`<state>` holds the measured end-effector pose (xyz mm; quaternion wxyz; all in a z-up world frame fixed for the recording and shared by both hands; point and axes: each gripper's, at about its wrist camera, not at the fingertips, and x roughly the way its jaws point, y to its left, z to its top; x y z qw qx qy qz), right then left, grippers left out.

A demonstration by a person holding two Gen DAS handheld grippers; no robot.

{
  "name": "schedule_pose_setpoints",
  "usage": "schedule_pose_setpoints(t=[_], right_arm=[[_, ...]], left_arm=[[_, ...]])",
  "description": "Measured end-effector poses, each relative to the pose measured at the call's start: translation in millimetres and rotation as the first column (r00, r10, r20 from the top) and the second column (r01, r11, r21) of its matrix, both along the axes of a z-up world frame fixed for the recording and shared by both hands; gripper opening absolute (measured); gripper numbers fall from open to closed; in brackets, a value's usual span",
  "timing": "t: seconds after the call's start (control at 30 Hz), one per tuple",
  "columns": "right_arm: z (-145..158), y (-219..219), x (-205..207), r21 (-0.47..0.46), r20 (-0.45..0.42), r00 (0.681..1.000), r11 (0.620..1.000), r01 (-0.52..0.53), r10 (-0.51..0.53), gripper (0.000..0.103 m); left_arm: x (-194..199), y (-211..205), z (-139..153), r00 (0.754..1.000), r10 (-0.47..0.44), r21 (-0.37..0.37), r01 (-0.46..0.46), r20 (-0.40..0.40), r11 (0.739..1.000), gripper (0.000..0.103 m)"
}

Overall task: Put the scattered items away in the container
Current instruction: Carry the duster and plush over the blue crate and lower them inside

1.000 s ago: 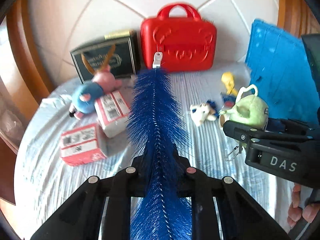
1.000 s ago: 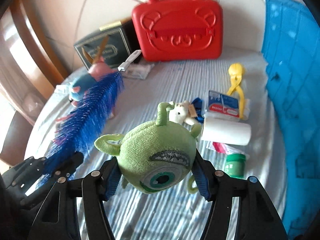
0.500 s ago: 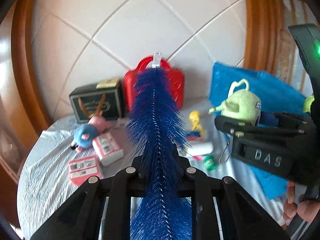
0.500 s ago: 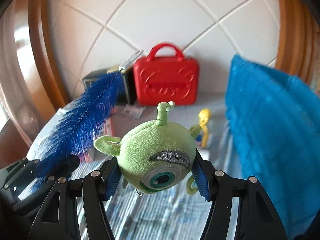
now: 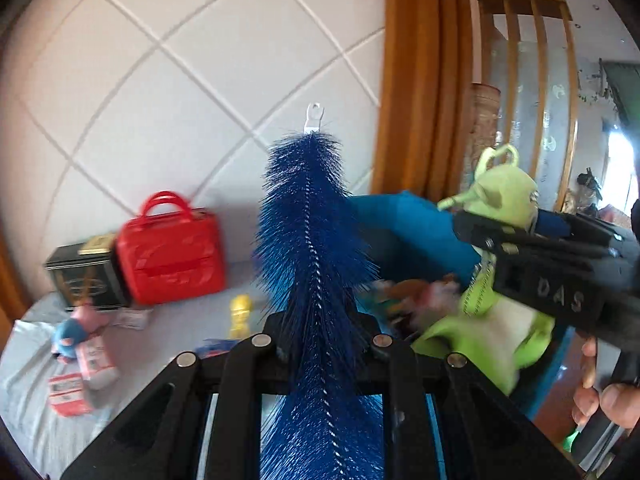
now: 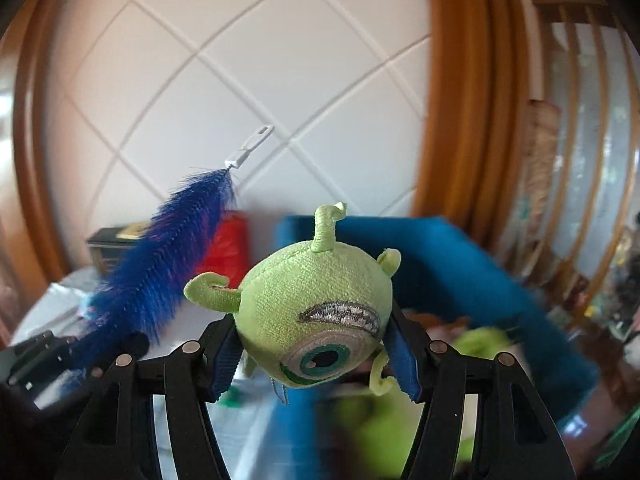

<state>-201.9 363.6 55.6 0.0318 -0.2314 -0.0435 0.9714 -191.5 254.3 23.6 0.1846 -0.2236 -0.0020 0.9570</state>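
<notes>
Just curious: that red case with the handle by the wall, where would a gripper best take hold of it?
By the arched handle on top of the red case, coming down from above. The case stands upright with the handle loop open, while its body looks too wide and smooth to pinch.

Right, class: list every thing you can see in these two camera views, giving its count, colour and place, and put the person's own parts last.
Bristle brush: 1, blue with a white hang tab, held upright in the left gripper.
One-eyed plush: 1, green, between the right gripper's pads.
Fabric container: 1, blue, right of the brush, blurred items inside.
Case: 1, red with a handle, against the wall.
Box: 1, black, left of the case.
Pig plush: 1, pink and blue, on the sheet.
Packets: 2, red and white, near the pig.
Clip toy: 1, yellow, mid-sheet.
Left gripper: black, shut on the brush.
Right gripper: black, blue pads, shut on the plush.
Hand: 1, lower right.
</notes>
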Motion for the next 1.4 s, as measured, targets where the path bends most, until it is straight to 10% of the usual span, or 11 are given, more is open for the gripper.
schedule_pose_setpoints(t=[0.43, 0.97, 1.13, 1.4], right_arm=[[-11, 221, -129, 0.029, 0.218, 0.975, 0.998, -0.053, 0.045, 0.063], [-145, 203, -239, 0.009, 0.497, 0.860, 0.991, -0.135, 0.113, 0.063], [-133, 206, -232, -0.015, 0.429, 0.893, 0.989, -0.144, 0.137, 0.063], [-121, 202, -230, -0.051, 0.371, 0.908, 0.981, -0.189, 0.194, 0.071]], left_arm=[[-141, 186, -18, 0.955, 0.137, -0.190, -0.088, 0.262, 0.978, 0.017], [-211, 194, -95, 0.852, 0.249, -0.354, -0.081, 0.460, 0.932, 0.033], [-210, 194, -97, 0.846, 0.240, -0.363, -0.059, 0.476, 0.930, 0.062], [-211, 197, -97, 0.844, 0.239, -0.377, -0.047, 0.480, 0.925, 0.069]])
